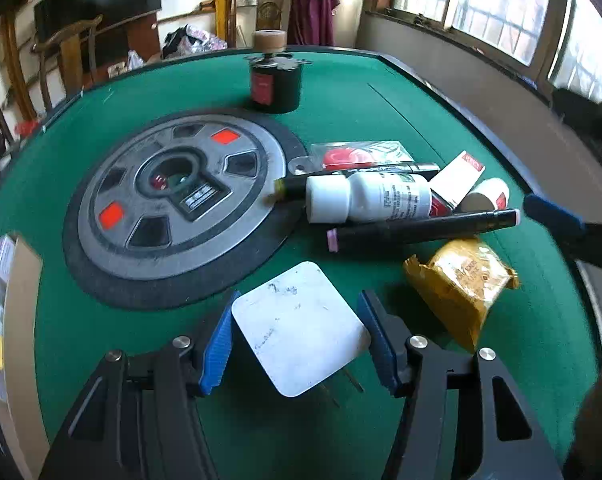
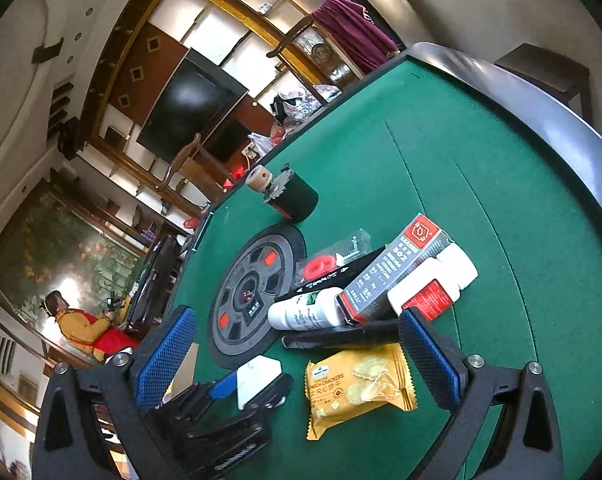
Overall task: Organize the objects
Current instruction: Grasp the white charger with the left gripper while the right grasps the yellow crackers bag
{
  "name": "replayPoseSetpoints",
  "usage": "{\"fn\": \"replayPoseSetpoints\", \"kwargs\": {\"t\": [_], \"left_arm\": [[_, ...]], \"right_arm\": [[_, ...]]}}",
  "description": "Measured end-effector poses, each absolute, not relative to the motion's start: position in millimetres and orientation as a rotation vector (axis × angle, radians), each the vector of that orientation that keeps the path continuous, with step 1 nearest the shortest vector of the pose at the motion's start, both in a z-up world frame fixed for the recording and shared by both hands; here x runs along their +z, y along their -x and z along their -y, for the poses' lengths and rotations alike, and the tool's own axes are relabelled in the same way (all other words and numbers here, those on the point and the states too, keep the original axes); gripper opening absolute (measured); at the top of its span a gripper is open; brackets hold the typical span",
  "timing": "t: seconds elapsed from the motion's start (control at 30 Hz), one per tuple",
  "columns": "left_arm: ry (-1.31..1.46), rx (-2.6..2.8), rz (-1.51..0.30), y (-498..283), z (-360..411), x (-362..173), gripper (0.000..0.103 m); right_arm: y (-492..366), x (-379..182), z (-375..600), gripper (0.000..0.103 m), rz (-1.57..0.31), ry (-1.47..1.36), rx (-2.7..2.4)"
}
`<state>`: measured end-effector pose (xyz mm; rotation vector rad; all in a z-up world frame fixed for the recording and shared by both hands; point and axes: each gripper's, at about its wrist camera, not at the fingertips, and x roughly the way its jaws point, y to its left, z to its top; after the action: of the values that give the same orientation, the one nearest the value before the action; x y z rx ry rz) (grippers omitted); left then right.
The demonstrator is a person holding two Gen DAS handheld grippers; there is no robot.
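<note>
My left gripper (image 1: 299,334) is shut on a white plug adapter (image 1: 301,326), its blue pads against both sides, just above the green felt; the adapter also shows in the right wrist view (image 2: 257,378). My right gripper (image 2: 297,356) is open and empty, hovering over a yellow cracker packet (image 2: 359,386), also in the left wrist view (image 1: 461,284). Beyond lies a pile: a white bottle (image 1: 369,196), a black marker (image 1: 421,226), a grey-red box (image 2: 393,272), a white-red bottle (image 2: 433,284) and a red-disc blister pack (image 1: 361,154).
A round grey dice console (image 1: 173,196) sits in the middle of the green table (image 1: 381,92). A black can with a wooden-topped item (image 1: 275,80) stands at the far side. A cardboard box (image 1: 17,304) is at the left edge.
</note>
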<state>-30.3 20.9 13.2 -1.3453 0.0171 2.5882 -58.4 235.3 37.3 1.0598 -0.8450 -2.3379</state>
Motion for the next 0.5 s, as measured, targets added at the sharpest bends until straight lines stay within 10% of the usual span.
{"fn": "replayPoseSetpoints", "kwargs": {"t": [0.5], "left_arm": [[1.109, 2.634, 0.226, -77.2, 60.0, 81.4, 0.059]], "right_arm": [[56.5, 23.1, -211.6, 0.103, 0.572, -1.179, -2.514]]}}
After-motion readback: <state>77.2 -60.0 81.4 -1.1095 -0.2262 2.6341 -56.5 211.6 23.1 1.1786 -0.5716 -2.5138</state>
